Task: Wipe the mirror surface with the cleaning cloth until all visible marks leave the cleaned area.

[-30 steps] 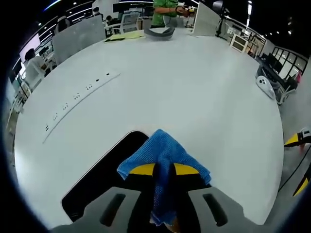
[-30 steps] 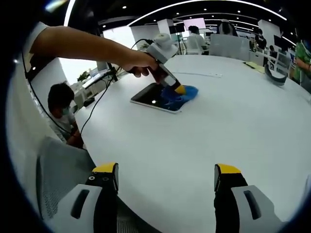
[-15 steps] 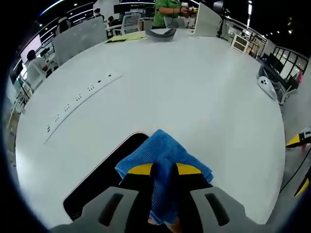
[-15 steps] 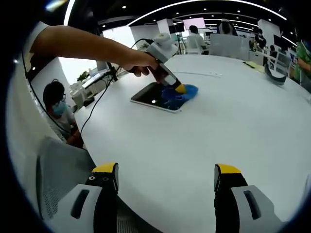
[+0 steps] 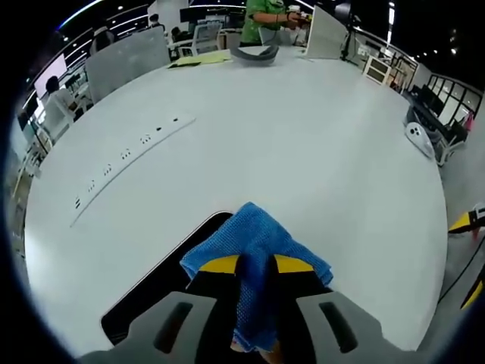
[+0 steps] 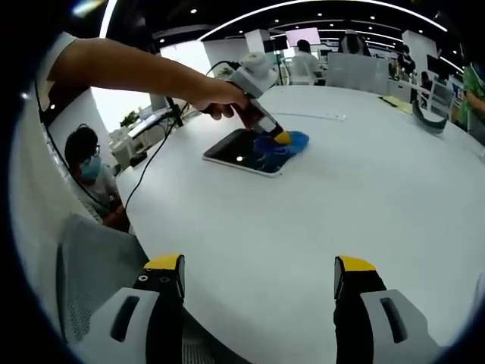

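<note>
On the white table: dark mirror, flat. Blue cleaning cloth clamped between the left gripper jaws, pressed on the mirror's far end. Right gripper jaws apart, holding nothing, well apart from the mirror.

Big white round table with a strip of power sockets set in its top. Yellow papers and a grey curved object at the far edge. White mouse-like device near the right edge. Seated masked person beside the table.
</note>
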A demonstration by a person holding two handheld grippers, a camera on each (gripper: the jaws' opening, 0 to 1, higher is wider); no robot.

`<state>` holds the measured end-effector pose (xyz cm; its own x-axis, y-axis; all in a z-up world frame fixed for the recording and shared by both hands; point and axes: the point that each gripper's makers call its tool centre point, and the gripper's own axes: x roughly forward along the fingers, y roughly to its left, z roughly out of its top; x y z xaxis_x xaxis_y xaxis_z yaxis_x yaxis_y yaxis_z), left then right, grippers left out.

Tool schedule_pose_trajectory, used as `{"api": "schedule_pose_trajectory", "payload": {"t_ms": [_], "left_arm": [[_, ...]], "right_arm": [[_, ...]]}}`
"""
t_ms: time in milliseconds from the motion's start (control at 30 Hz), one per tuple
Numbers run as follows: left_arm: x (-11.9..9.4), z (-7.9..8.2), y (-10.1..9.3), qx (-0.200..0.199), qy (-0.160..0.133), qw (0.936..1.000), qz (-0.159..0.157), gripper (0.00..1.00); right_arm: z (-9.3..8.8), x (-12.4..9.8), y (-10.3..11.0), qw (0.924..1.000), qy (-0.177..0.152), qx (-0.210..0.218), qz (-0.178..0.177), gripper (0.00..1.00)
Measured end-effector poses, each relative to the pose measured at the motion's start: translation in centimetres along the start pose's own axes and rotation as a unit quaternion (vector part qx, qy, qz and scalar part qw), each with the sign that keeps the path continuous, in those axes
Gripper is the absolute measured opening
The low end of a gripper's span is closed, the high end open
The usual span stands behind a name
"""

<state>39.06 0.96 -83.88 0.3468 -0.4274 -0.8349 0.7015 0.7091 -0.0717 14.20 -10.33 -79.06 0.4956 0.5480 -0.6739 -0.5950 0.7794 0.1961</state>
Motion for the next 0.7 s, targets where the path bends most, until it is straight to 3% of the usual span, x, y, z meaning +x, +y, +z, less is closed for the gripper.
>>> {"api": "schedule_pose_trajectory", "payload": {"t_ms": [700], "left_arm": [[0.44,0.83,1.0,0.004,-0.002,1.0,0.005,0.15]], "right_arm": [[-0.43,-0.21,-0.42,1.0,0.002,0.007,-0.006,0.8]]}}
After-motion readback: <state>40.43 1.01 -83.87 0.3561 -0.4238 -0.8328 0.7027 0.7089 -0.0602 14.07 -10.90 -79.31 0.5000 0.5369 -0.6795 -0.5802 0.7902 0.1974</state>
